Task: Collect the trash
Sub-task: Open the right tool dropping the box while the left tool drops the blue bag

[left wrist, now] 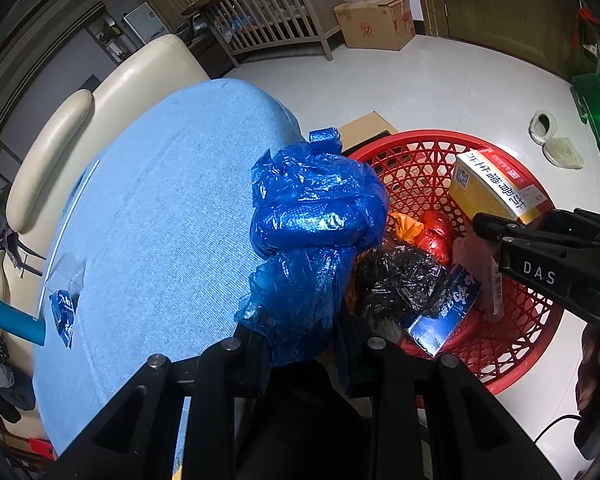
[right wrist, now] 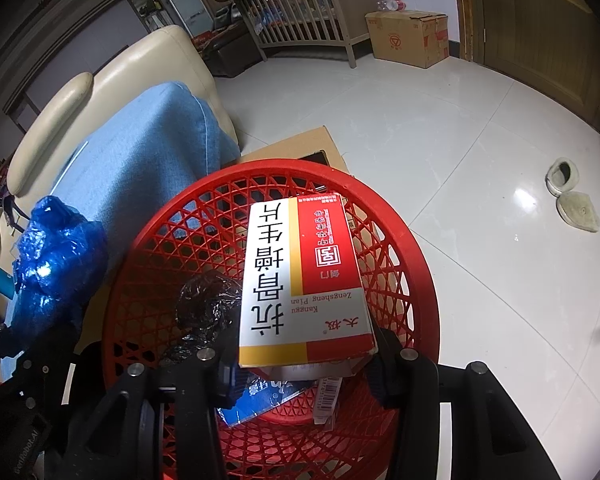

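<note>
My left gripper [left wrist: 300,344] is shut on a crumpled blue plastic bag [left wrist: 312,220], held up beside the red lattice basket [left wrist: 512,344]; the bag also shows in the right wrist view [right wrist: 56,256]. My right gripper [right wrist: 304,360] is shut on a white, red and yellow medicine box [right wrist: 300,276], held over the red basket [right wrist: 404,264]; the box also shows in the left wrist view [left wrist: 496,184]. In the basket lie a black bag [left wrist: 400,280], a red wrapper [left wrist: 434,236], an orange wrapper [left wrist: 406,224] and a blue packet [left wrist: 444,312].
A light blue cushion [left wrist: 160,208] on a cream sofa [left wrist: 132,76] holds a small blue wrapper [left wrist: 62,316] and a clear plastic scrap [left wrist: 66,272]. A flat cardboard piece [right wrist: 300,144] lies behind the basket. Slippers [right wrist: 572,196], a cardboard box [right wrist: 408,36] and a crib [right wrist: 300,16] stand on the white floor.
</note>
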